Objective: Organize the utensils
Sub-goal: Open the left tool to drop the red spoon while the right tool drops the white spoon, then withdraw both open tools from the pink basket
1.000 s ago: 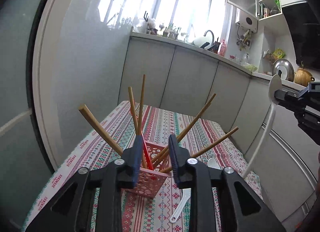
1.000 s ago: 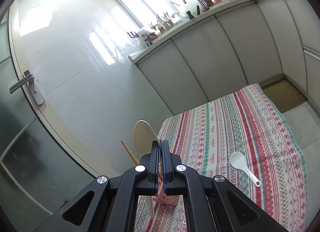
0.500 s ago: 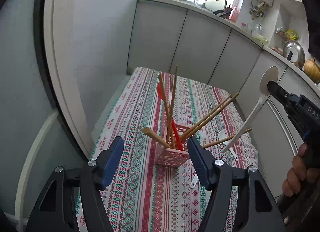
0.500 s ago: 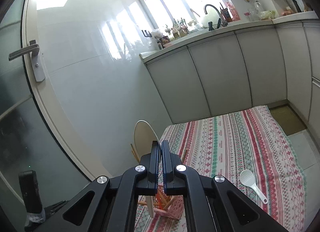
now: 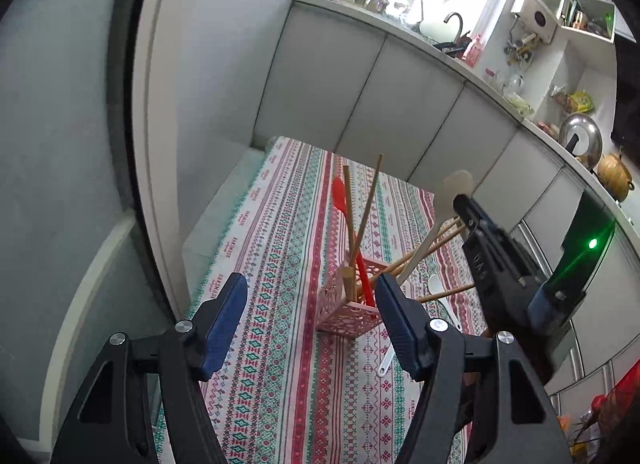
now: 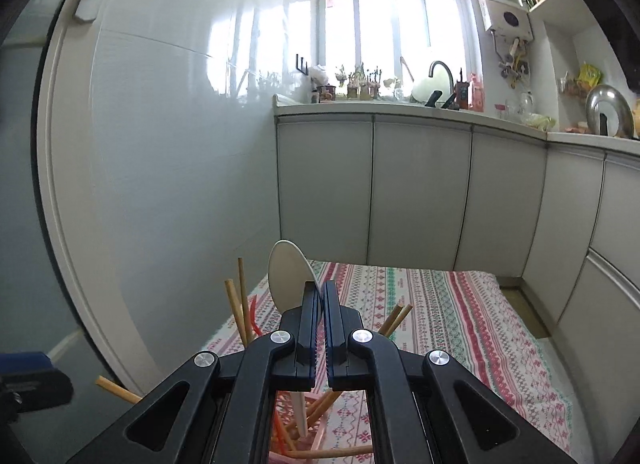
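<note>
Pink basket [image 5: 347,306]: right side hidden behind left gripper [image 5: 310,314] finger in left wrist view; in right wrist view only a sliver [image 6: 298,420] shows at btm center under right gripper [image 6: 320,304], rest covered. White spoon [image 5: 424,240]: lower handle end lost among chopsticks [image 5: 362,220] at basket mouth; 2nd white spoon [image 5: 434,288] on tabletop [image 5: 280,224] partly behind gripper finger. Items on back counter [image 6: 360,80] too small to ID; blue-black object [image 6: 28,380] cut off at lower left edge.
</note>
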Demonstrator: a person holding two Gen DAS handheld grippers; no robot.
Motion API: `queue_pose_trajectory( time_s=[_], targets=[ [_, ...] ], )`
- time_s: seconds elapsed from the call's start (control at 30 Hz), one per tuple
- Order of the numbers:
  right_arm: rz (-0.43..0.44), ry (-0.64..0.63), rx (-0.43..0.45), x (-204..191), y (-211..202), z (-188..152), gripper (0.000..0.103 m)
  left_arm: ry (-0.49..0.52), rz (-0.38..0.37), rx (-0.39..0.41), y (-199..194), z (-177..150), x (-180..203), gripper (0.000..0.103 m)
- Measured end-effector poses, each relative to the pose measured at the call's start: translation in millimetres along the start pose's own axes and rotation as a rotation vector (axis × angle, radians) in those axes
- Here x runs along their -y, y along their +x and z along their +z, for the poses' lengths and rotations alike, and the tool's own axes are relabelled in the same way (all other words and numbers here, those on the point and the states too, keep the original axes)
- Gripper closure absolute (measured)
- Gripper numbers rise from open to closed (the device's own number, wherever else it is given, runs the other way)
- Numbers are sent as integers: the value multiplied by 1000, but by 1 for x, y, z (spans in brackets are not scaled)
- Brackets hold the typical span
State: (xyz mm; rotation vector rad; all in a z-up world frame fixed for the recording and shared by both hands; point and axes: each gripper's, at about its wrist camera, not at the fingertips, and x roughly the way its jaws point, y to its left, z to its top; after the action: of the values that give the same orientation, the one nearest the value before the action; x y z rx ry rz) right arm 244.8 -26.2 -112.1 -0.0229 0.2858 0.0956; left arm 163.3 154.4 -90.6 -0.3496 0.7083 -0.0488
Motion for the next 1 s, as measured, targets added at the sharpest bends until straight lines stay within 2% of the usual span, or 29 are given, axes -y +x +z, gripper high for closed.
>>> queue_pose_trajectory(
  time_s=[0.2,0.3,0.4,0.47,0.57,0.63,0.73,0.77,0.83,0.9,1.0],
  targets=[
    [-15,11,-48,3,15,-19,100,-23,0,-29,2,8,-8,34],
    [14,32,-72,7,13,-19,99,-31,-8,-38,1,13,-8,34],
    [56,66,-83,12,8,-15,88,-46,-15,-57,6,22,-9,34],
    [74,85,-86,16,4,-11,87,-82,-39,-83,11,28,-13,34],
    [96,139,-91,29,-2,-3,79,-112,-67,-130,19,38,-15,34],
    [116,197,-94,43,-8,2,67,-141,-78,-147,24,42,-18,34],
    [139,262,-111,65,-19,12,66,-164,-74,-146,27,41,-21,34],
    [144,278,-116,72,-23,14,65,-161,-74,-146,27,39,-21,34],
    [155,305,-131,90,-32,20,56,-142,-65,-146,26,36,-19,34],
    [148,320,-157,108,-39,23,52,-126,-49,-139,22,32,-18,34],
    [123,341,-230,136,-44,19,49,-99,-45,-146,13,26,-17,34]
  ],
)
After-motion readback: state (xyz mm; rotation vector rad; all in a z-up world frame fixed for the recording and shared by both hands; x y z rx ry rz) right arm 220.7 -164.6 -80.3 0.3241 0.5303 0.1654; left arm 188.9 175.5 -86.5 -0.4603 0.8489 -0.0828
